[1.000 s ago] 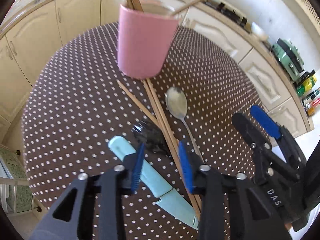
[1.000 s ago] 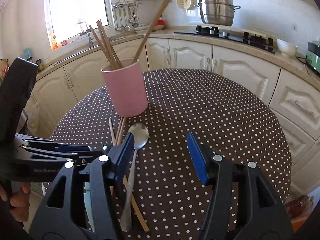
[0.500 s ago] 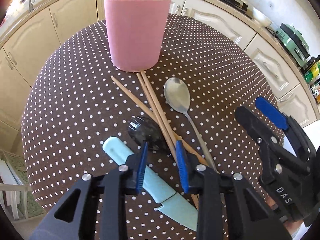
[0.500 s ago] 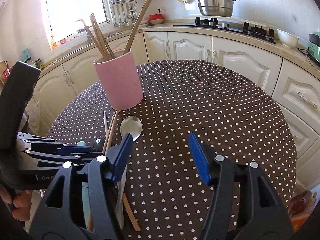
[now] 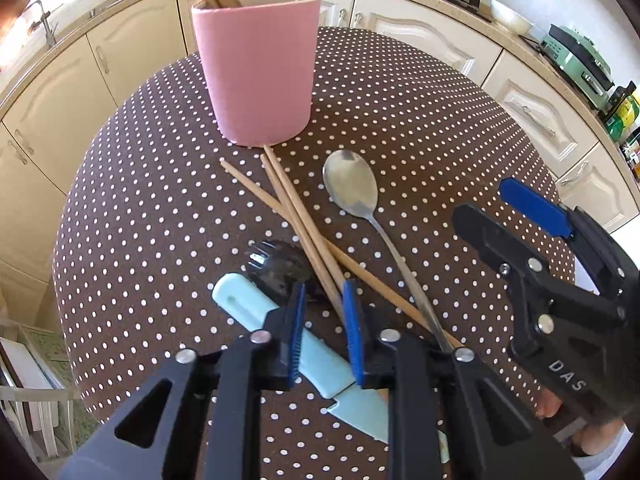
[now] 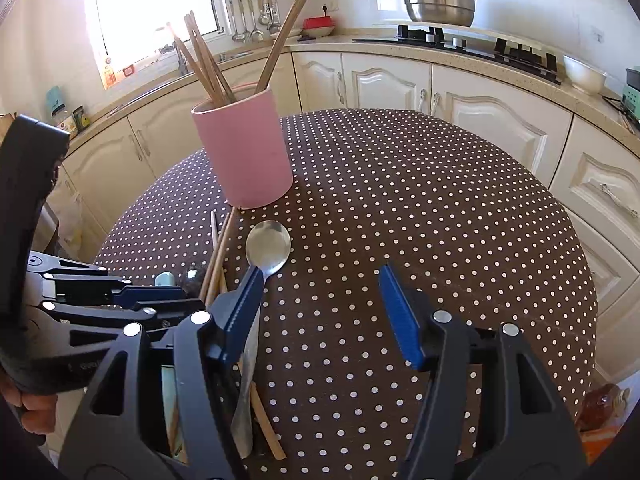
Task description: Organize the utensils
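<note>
Fingers of the left gripper (image 5: 323,316) stand narrowly apart over the black spoon (image 5: 276,266), gripping nothing. Right gripper (image 6: 320,300) fingers stand wide open, empty.

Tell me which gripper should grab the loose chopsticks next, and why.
Left. The left gripper is low over the loose chopsticks, its narrow jaws bracketing them beside the black spoon. The right gripper gapes wide, off past the metal spoon.

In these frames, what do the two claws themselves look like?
Both look alike: black plastic frames with triangular cut-outs, silver rivets and ribbed blue pads. The left claw shows faint embossed lettering in the right view; the right claw reads "DAS" in white.
</note>
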